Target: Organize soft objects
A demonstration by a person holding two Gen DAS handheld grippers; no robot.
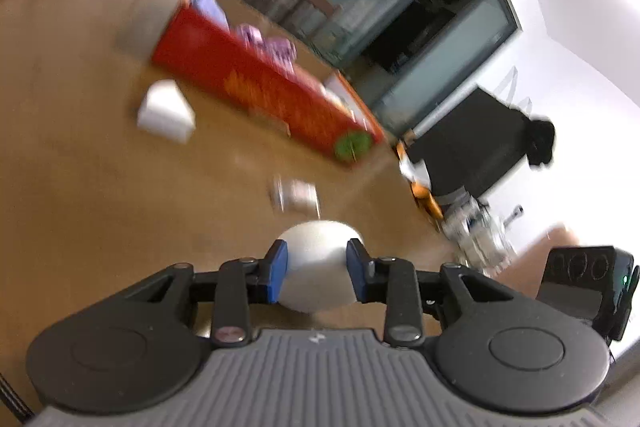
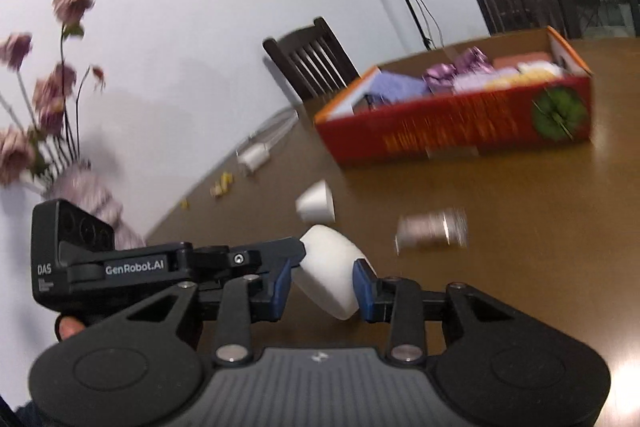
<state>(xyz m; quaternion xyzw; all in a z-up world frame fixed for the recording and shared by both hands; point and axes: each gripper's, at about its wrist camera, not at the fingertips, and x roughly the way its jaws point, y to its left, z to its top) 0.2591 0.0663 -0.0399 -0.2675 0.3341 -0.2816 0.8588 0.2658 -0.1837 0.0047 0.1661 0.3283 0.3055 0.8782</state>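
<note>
Both grippers hold one white foam piece above the brown table. In the left wrist view my left gripper [image 1: 317,273] is shut on the white foam piece [image 1: 318,267]. In the right wrist view my right gripper [image 2: 323,283] is shut on the same white foam piece [image 2: 332,273], and the left gripper's black body [image 2: 168,263] reaches in from the left. A red cardboard box [image 1: 260,83] [image 2: 452,131] holding purple and pale soft items stands on the table beyond. Another white foam piece [image 1: 166,111] [image 2: 316,205] lies loose on the table.
A small blurred silvery pack [image 1: 296,195] [image 2: 432,229] lies near the grippers. A vase of pink flowers [image 2: 80,187], a white charger with cable [image 2: 254,155] and small yellow bits [image 2: 222,185] sit along the table edge. Dark wooden chairs [image 2: 316,63] stand behind.
</note>
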